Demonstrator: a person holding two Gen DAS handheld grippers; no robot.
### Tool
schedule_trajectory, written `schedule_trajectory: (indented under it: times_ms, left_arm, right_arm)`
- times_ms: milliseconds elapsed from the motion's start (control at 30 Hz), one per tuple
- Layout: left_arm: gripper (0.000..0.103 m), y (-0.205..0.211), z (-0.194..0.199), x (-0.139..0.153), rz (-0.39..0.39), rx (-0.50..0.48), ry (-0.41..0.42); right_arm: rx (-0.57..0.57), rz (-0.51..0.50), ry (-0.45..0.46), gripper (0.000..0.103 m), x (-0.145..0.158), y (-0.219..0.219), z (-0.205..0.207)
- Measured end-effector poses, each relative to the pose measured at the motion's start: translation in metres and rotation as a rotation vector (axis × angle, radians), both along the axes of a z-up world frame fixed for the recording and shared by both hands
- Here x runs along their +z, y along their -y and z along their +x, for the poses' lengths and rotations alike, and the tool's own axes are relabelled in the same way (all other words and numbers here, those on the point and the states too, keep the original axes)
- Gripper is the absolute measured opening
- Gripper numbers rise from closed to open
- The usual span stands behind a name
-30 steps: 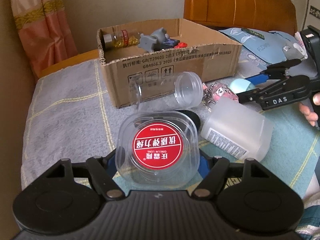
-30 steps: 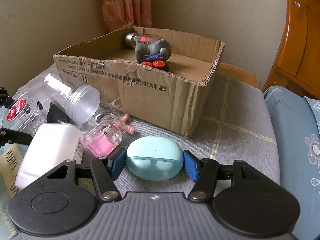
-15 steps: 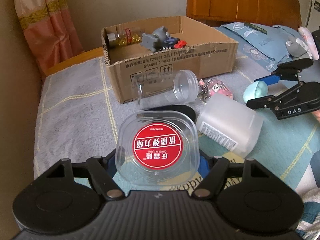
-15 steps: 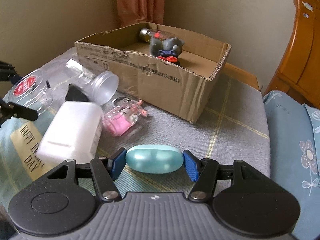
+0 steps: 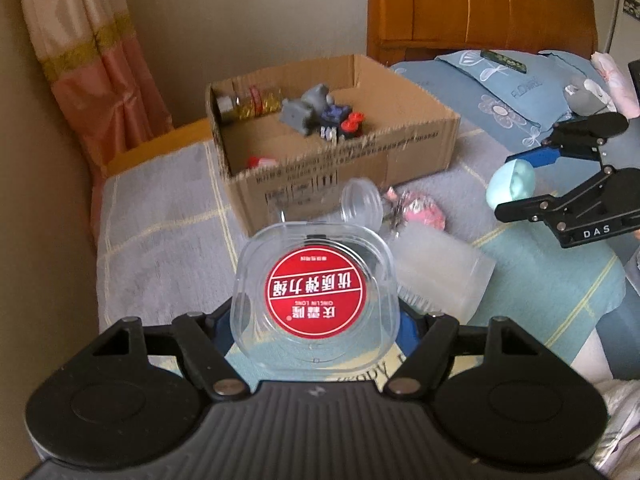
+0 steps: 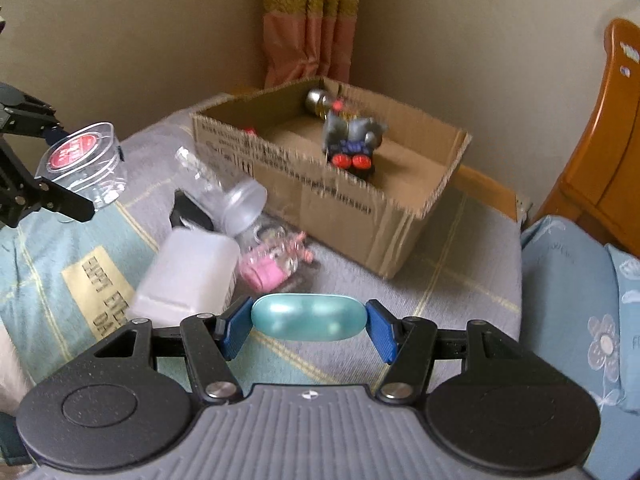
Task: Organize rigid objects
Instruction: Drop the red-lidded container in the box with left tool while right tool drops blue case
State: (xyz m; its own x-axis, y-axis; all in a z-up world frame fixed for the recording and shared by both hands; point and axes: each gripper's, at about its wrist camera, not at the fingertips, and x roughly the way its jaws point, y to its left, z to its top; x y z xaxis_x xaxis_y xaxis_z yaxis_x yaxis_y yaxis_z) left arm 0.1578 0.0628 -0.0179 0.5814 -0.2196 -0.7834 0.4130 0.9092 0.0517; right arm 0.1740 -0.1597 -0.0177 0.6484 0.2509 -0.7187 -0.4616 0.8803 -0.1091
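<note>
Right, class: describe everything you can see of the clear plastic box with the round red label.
The clear plastic box is a low, rounded-square case of see-through hard plastic, lid shut, with a round red label printed in white characters on top. It looks empty apart from the label. The left gripper clamps it by two opposite sides, holding it clear of the bedspread, short of the cardboard box.

The cardboard box (image 6: 328,184) is open on top, with bare floor in its near half. A toy (image 6: 352,140) and a bottle (image 5: 244,106) fill the far end. A clear jar (image 6: 224,192), a white tub (image 6: 188,276) and a pink keychain (image 6: 272,264) lie in front of it.
</note>
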Motion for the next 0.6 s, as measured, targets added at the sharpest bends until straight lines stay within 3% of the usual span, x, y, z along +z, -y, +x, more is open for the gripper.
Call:
schedule_trajectory:
  times_ms: [333, 600]
  left_arm:
    - [0.074, 0.018, 0.033, 0.037, -0.002, -0.053, 0.079]
    - [0.074, 0.033, 0.086, 0.052, -0.001, -0.054, 0.111]
  right_arm:
    - [0.022, 0.021, 0.097, 0.066, 0.043, -0.008, 0.023]
    - [-0.012, 0.042, 0.123, 0.066, 0.057, -0.008, 0.067]
